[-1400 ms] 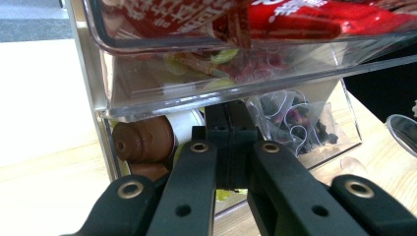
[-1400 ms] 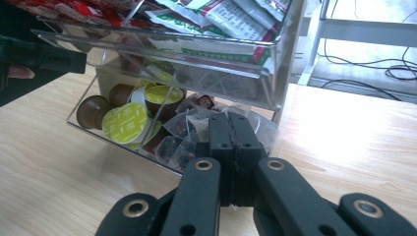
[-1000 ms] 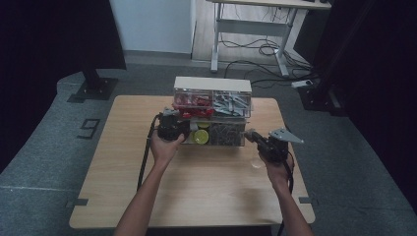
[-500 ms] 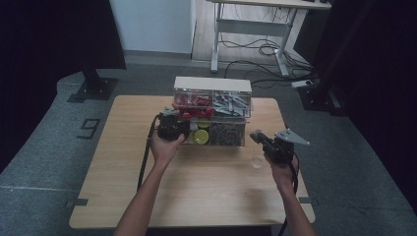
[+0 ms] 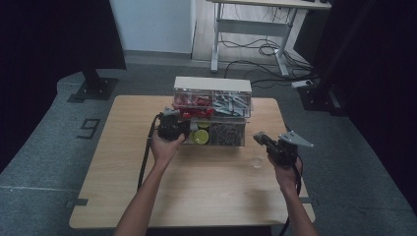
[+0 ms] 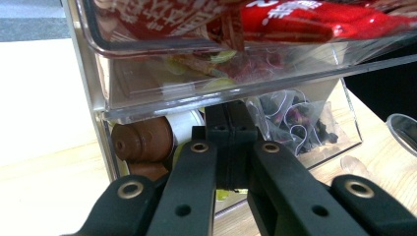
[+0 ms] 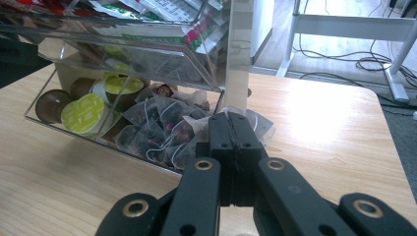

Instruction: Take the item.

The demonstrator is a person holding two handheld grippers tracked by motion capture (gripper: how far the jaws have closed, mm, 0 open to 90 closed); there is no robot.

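Observation:
A clear two-tier organizer stands at the back middle of the table. Its upper tray holds red packets, and its lower bin holds brown capsules, green-lidded capsules and tea bags. My left gripper is at the lower bin's left front. In the left gripper view it is shut, tips just under the upper tray, with nothing visible between them. My right gripper hovers right of the organizer, above a clear glass. It looks shut on a white tea bag.
The glass rim also shows at the edge of the left gripper view. Bare wood lies in front of the organizer and to its left. Beyond the table are a desk frame with floor cables, and dark curtains on both sides.
My right gripper has drawn away from the organizer's right end, moving right and toward the person, over the glass. The left gripper has stayed at the lower bin.

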